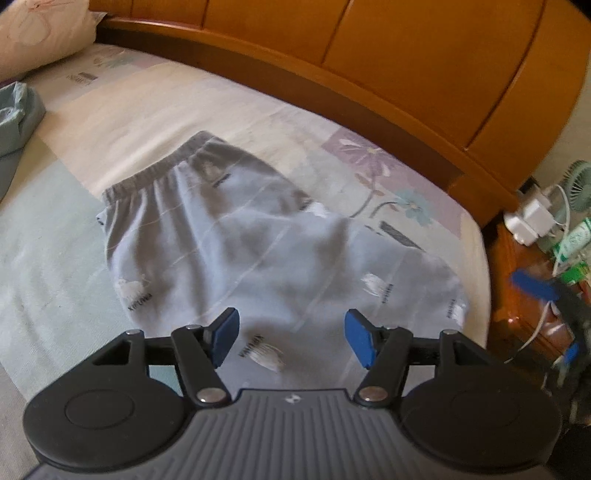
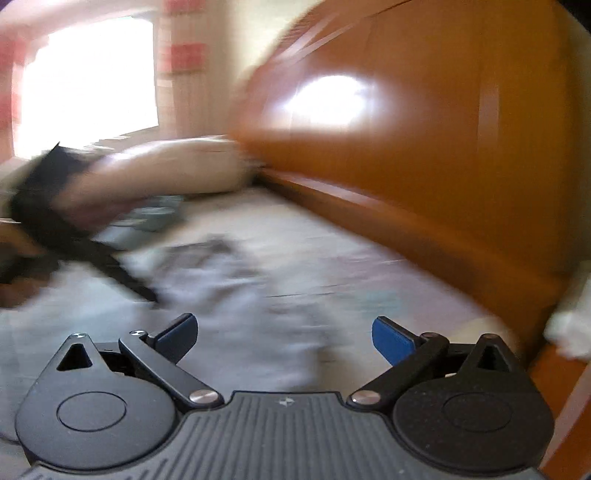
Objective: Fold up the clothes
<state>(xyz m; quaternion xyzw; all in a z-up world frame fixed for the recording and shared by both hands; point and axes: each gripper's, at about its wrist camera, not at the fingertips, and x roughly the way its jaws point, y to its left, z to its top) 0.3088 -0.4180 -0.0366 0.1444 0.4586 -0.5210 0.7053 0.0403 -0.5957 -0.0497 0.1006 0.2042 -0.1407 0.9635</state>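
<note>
Both hand-held grippers [image 1: 291,338] [image 2: 283,338] agape, empty

A bed [image 1: 122,107] with a floral sheet fills the frame, grey shorts [image 1: 236,243] lying mid-frame, a pillow [image 1: 40,33] at upper left.

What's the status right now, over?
Left hand-held gripper open, empty, over shorts. Right hand-held gripper open, empty, view blurred. Shorts spread on bed, waistband far. Nothing in the way.
</note>
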